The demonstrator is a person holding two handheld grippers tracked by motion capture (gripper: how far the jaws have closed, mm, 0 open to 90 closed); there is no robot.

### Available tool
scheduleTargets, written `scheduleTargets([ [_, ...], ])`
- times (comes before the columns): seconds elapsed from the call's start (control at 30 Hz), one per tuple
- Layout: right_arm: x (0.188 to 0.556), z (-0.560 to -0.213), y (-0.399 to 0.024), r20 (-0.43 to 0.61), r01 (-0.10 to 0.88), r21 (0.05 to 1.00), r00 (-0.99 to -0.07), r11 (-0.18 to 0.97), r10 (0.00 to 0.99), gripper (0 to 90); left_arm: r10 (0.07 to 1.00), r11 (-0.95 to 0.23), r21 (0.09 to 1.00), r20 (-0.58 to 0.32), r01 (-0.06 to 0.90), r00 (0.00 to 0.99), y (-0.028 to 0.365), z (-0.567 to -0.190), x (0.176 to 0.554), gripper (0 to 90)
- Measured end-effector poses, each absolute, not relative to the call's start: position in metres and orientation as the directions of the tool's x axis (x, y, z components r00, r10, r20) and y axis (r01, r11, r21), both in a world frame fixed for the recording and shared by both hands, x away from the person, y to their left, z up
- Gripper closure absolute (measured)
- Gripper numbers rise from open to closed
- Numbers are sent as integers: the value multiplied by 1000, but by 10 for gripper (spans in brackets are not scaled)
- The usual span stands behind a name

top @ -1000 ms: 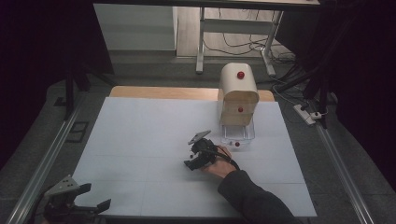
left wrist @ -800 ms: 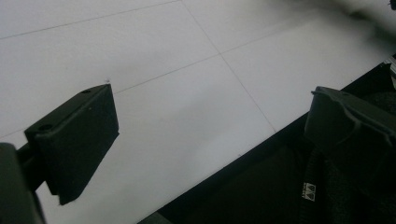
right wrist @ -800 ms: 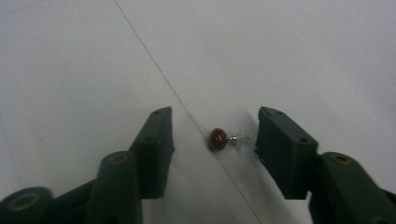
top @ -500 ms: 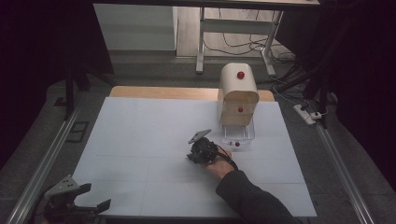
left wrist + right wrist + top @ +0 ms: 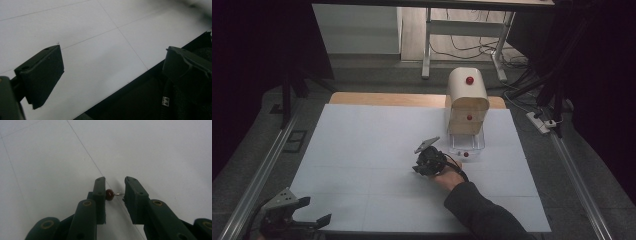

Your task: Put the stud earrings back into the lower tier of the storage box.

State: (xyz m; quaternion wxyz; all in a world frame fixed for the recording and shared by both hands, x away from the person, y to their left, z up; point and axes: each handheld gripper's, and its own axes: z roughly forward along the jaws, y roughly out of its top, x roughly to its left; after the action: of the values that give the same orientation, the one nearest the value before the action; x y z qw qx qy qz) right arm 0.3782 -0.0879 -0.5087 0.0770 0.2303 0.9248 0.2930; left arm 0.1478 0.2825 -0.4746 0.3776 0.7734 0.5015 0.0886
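A small dark red bead (image 5: 109, 194) on a short metal pin lies just above the white table sheet (image 5: 362, 140). My right gripper (image 5: 115, 180) is shut on it: the bead touches one jaw and the pin tip touches the other. These jaws have just been closing, with the bead between them. In the high view the right gripper (image 5: 421, 168) sits mid-table, held by a hand in a dark sleeve. My left gripper (image 5: 314, 210) rests at the table's near left corner. Its jaws stand wide apart and hold nothing (image 5: 112, 50).
A cream mini drawer cabinet (image 5: 467, 102) with red knobs stands at the back right of the sheet. Its clear bottom drawer (image 5: 466, 144) is pulled out toward the right gripper. Metal rails run along both sides of the table, and the dark table edge (image 5: 140, 95) lies under the left gripper.
The right gripper looks narrower than a second ago, with its jaws drawn together. The hand has shifted only slightly, and the left gripper has stayed in place.
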Motion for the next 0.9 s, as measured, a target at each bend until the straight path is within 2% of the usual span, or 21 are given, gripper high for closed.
scheduleTargets([
  [0.33, 374, -487, -100, 32, 387, 618, -882, 684, 469, 709, 842, -223, 670, -234, 708, 487, 281, -475, 148, 37],
  [0.9, 377, -462, -137, 31, 416, 638, -855, 648, 518, 709, 841, -224, 673, -232, 705, 489, 281, -475, 148, 41],
])
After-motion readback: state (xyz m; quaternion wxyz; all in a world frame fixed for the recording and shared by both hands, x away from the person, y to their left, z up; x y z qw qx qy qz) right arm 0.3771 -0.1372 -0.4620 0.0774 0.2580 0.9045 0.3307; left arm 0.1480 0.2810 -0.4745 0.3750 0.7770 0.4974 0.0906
